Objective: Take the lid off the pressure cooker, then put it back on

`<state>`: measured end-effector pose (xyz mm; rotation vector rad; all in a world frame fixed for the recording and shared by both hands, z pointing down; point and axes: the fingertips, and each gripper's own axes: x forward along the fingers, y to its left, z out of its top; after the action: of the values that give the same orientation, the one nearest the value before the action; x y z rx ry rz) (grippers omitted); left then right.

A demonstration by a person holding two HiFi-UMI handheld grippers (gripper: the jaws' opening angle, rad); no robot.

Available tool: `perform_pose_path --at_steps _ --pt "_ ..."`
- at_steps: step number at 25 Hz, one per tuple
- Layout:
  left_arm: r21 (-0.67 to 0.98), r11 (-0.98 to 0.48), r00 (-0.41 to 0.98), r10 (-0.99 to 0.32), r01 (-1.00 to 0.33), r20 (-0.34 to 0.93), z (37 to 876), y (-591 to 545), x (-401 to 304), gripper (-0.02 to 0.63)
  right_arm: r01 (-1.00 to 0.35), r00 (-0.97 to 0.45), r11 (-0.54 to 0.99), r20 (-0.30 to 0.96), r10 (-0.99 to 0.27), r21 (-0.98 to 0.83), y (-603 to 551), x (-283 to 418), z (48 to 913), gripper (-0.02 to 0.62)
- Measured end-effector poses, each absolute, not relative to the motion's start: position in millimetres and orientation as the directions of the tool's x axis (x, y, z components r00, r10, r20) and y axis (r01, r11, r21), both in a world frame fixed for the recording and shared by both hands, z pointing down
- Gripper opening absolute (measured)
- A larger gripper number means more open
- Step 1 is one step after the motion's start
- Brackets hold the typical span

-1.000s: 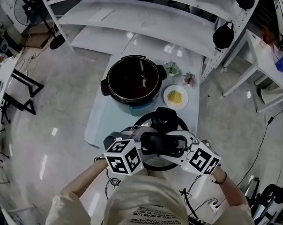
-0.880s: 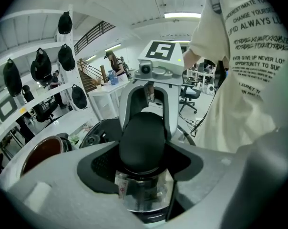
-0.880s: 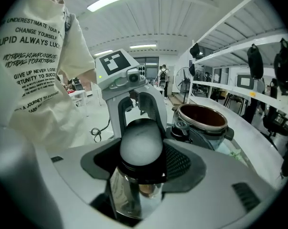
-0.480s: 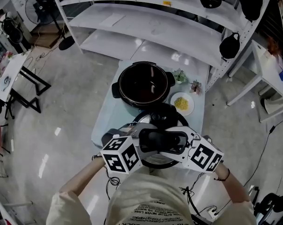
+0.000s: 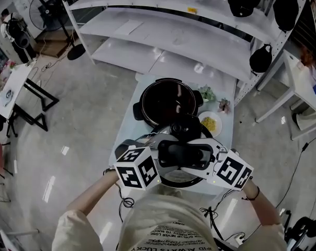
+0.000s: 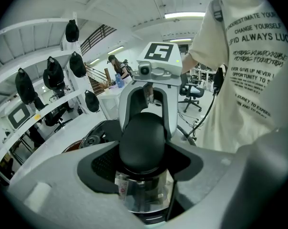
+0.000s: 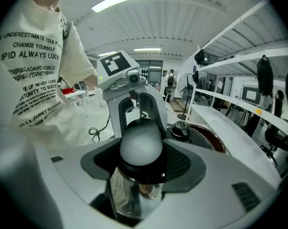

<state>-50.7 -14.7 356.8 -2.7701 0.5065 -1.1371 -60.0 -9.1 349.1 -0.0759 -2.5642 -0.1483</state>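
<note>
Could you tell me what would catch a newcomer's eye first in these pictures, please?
The pressure cooker lid is held up over the near end of the table, its handle clamped from either end by the left gripper and the right gripper. Just beyond, the open cooker stands on the table, a small plate of yellow food to its right.

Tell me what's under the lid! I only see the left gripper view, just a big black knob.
Observer: The head view shows the lid over the table's near end, just before the open pot.
Operator: Anything else on there?
Observer: A small plate of yellow food, right of the pot in that view.
Operator: Is the other gripper helping?
Observer: Yes, the right gripper clamps the knob's other end.
</note>
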Motion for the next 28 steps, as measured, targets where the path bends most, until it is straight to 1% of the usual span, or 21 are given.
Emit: perform_pose_path --at_steps 9,16,28 --pt "-0.236 -0.953 0.675 -0.301 -0.19 0.673 343 -60 -90 0.291 0.008 -0.847 0.995 0.53 -0.047 0.101 -55 -99 334 0.273" --pt "-0.221 -0.964 0.691 -0.259 -0.145 0.675 343 -95 -107 0.291 -0.04 -0.843 0.996 0.532 -0.08 0.085 -90 -117 335 0.273" --pt "-0.186 -0.976 0.7 -0.21 -0.112 0.682 345 -142 -133 0.291 -0.071 -0.843 0.997 0.531 -0.083 0.043 -138 -143 337 0.273"
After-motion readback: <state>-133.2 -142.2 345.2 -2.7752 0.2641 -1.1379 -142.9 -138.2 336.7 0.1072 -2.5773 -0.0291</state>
